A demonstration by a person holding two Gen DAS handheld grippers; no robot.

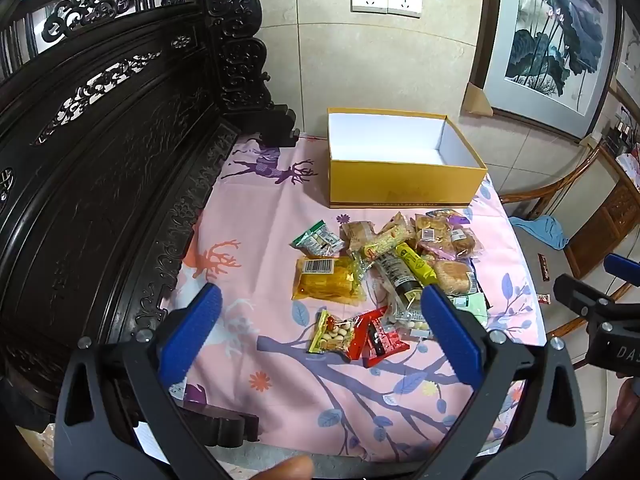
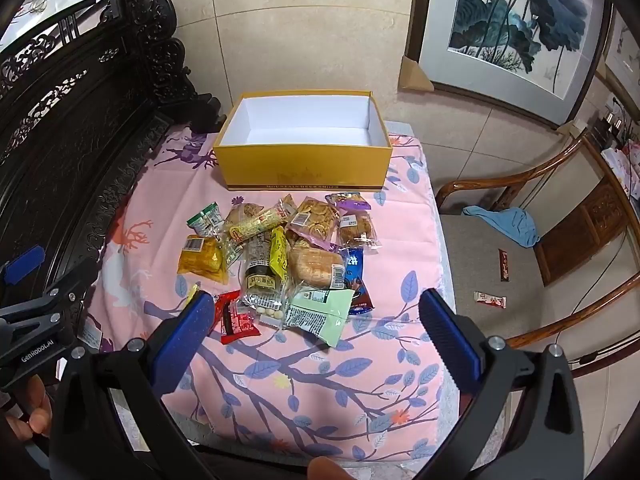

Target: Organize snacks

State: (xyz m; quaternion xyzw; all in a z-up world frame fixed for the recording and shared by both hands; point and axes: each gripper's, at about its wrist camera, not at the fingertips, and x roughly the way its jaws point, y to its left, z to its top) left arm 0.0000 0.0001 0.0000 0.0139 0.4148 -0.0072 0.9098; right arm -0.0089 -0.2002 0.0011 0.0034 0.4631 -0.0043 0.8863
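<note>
Left gripper (image 1: pixel 320 332), lower frame: jaws spread wide, nothing between. Right gripper (image 2: pixel 316 332): likewise spread, empty. Snack packets (image 2: pixel 280 256) heaped mid-frame on pink cloth (image 2: pixel 280 384). Yellow box (image 2: pixel 306 176) above heap, open, interior bare.

A box (image 2: pixel 306 168) is set at the far end of a cloth (image 2: pixel 280 364), close to the wall. A heap of snack packets (image 2: pixel 280 260) is spread on the cloth just before the box, apart from it. Carved furniture (image 2: pixel 60 140) is placed along the left side of the cloth. To the right, a chair (image 2: pixel 520 280) is stood beside the cloth, and two small bars (image 2: pixel 490 300) and a crumpled rag (image 2: pixel 508 224) are laid on its seat.
</note>
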